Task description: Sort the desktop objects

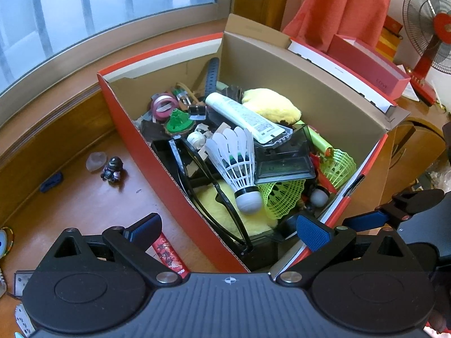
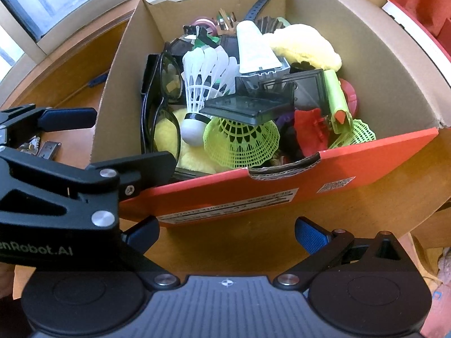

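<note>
Already the orange box (image 1: 169, 174) on the wooden worktop (image 1: 93, 205) is heaped: a white shuttlecock (image 1: 239, 166) lies on top near the front, beside black glasses (image 1: 197, 174), a white tube (image 1: 242, 115), a dark plastic case (image 1: 284, 160) and green net shuttlecocks (image 1: 282, 197). A few things remain outside on the worktop to the left: a small dark figure (image 1: 112, 169), a pale lump (image 1: 95, 160) and a blue clip (image 1: 50, 181).

The left tongs (image 1: 228, 229) stand wide and hold nothing, straddling the near corner of the box. The right tongs (image 2: 227, 232) are also spread wide and empty, hovering over bare worktop just in front of the box's labelled wall.

My worry is the pile itself. It sits loose and high, so a finger pushed in carelessly could tip the white shuttlecock or slide the dark plastic case off the green net shuttlecocks beneath it. The glasses lean against the inner wall with their arms tangled among other items; a pull on them would likely drag neighbours along. The left tongs' fingers sit either side of the cardboard wall, so closing here would pinch the box.

Much is buried: the red pieces near the right wall are hard to identify, and the box floor is hidden. A red printed packet (image 1: 169, 256) lies partly under the left tongs, cut off.
</note>
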A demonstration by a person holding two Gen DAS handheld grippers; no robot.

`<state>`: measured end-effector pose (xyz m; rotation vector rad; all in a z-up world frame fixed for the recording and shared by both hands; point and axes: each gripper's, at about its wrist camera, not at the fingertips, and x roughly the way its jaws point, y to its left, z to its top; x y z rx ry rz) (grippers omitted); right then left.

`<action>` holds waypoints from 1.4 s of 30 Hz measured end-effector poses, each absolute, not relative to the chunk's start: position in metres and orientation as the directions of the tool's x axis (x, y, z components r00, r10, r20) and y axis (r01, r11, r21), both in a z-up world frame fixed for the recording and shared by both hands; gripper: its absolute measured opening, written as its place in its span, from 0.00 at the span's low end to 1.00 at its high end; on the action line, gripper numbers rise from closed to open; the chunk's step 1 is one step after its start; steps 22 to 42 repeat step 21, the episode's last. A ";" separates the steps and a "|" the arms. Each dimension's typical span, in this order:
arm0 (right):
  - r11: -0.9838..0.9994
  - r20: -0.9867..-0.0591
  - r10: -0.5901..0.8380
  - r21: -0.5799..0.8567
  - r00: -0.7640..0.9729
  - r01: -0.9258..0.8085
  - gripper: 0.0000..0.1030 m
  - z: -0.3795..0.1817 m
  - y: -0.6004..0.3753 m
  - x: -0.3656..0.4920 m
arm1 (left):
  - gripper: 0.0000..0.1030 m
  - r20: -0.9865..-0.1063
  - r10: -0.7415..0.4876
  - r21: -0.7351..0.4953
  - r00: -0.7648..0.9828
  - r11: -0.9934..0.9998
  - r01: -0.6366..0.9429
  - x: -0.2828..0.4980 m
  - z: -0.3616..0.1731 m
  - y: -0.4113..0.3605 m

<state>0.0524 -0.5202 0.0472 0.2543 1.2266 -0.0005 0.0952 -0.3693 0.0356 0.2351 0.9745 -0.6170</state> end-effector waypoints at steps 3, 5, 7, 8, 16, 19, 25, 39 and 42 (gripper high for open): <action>0.971 -0.931 0.136 0.193 0.340 0.139 1.00 0.047 -0.520 0.052 | 1.00 -0.826 -0.392 -0.095 0.405 0.805 0.586 0.095 0.036 -0.368; 0.971 -0.931 0.137 0.194 0.340 0.140 1.00 0.047 -0.520 0.052 | 1.00 -0.824 -0.396 -0.097 0.406 0.804 0.587 0.095 0.036 -0.369; 0.971 -0.930 0.138 0.195 0.340 0.141 1.00 0.047 -0.520 0.051 | 1.00 -0.822 -0.395 -0.093 0.409 0.803 0.589 0.095 0.037 -0.369; 0.970 -0.930 0.138 0.195 0.340 0.142 1.00 0.047 -0.520 0.051 | 1.00 -0.822 -0.395 -0.092 0.410 0.803 0.589 0.095 0.037 -0.369; 0.970 -0.931 0.138 0.196 0.339 0.144 1.00 0.049 -0.520 0.050 | 1.00 -0.822 -0.388 -0.080 0.417 0.803 0.590 0.093 0.038 -0.371; 0.970 -0.931 0.138 0.196 0.339 0.143 1.00 0.050 -0.520 0.049 | 1.00 -0.822 -0.387 -0.077 0.419 0.803 0.590 0.093 0.038 -0.370; 0.970 -0.931 0.137 0.195 0.339 0.142 1.00 0.051 -0.520 0.049 | 1.00 -0.822 -0.385 -0.075 0.420 0.804 0.590 0.092 0.038 -0.370; 0.970 -0.931 0.137 0.195 0.339 0.142 1.00 0.051 -0.520 0.049 | 1.00 -0.822 -0.385 -0.075 0.420 0.804 0.590 0.092 0.038 -0.370; 0.970 -0.931 0.137 0.195 0.339 0.142 1.00 0.051 -0.520 0.049 | 1.00 -0.822 -0.385 -0.075 0.420 0.804 0.590 0.092 0.038 -0.370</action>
